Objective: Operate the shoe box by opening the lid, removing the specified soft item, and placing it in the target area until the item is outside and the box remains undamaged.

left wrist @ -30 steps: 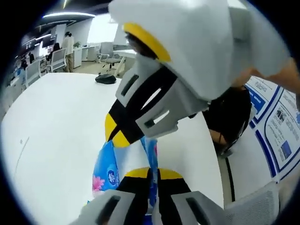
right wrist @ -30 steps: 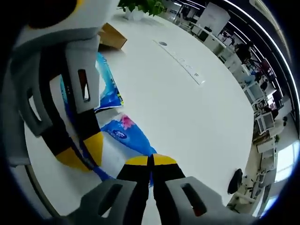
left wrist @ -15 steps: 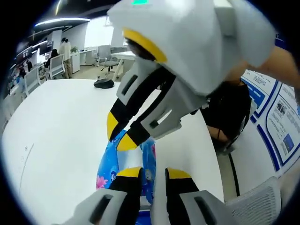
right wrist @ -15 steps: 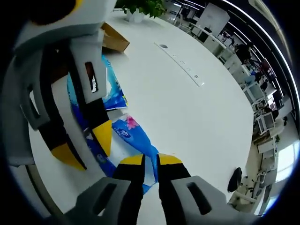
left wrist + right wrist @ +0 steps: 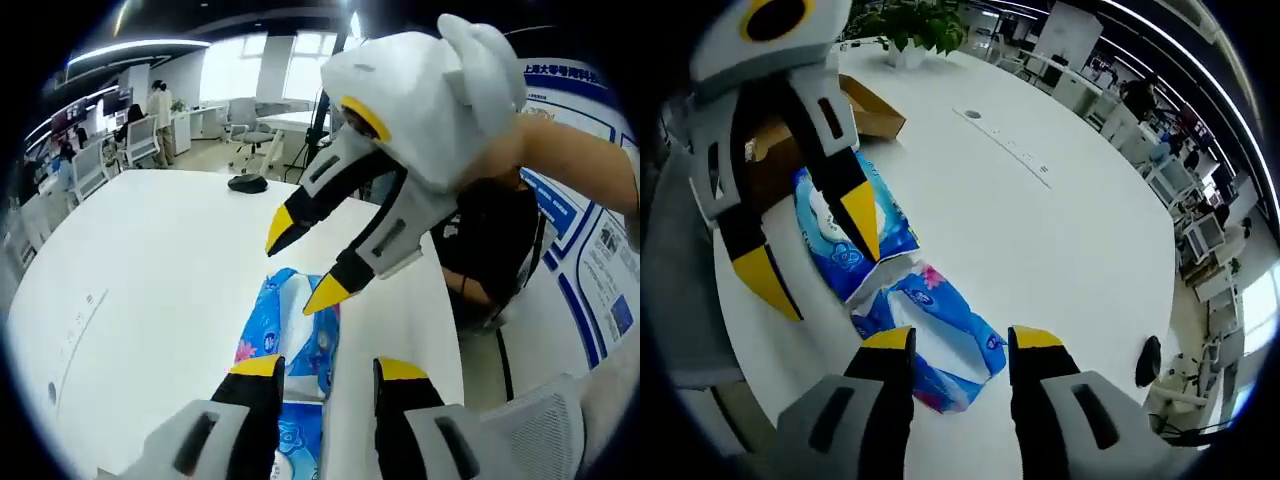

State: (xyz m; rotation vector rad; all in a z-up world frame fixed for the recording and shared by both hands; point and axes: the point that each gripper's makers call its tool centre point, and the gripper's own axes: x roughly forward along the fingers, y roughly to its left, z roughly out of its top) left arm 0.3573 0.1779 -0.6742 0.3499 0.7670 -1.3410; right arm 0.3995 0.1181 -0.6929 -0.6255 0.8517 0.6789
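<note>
Two soft blue tissue packs lie on the white table (image 5: pixel 1060 240). The one with a pink flower (image 5: pixel 940 325) lies just ahead of my right gripper (image 5: pixel 960 340), which is open and empty. The other pack (image 5: pixel 835 235) sits beside the brown cardboard shoe box (image 5: pixel 868 108), below my left gripper (image 5: pixel 810 250). In the left gripper view, my left gripper (image 5: pixel 328 368) stands open above the flowered pack (image 5: pixel 290 325), with the second pack (image 5: pixel 300 445) between its jaws lower down. My right gripper (image 5: pixel 305 262) hangs open over the pack, apart from it.
A potted plant (image 5: pixel 905 25) stands behind the box. A power strip (image 5: pixel 1005 148) lies mid-table, and a black mouse-like object (image 5: pixel 247 183) at the far edge. A person in dark clothes (image 5: pixel 490 240) is at the table's right side. Office chairs and desks lie beyond.
Both grippers have gone from shut on the flowered tissue pack to open. They let it go and drew back, and the pack now lies on the table.
</note>
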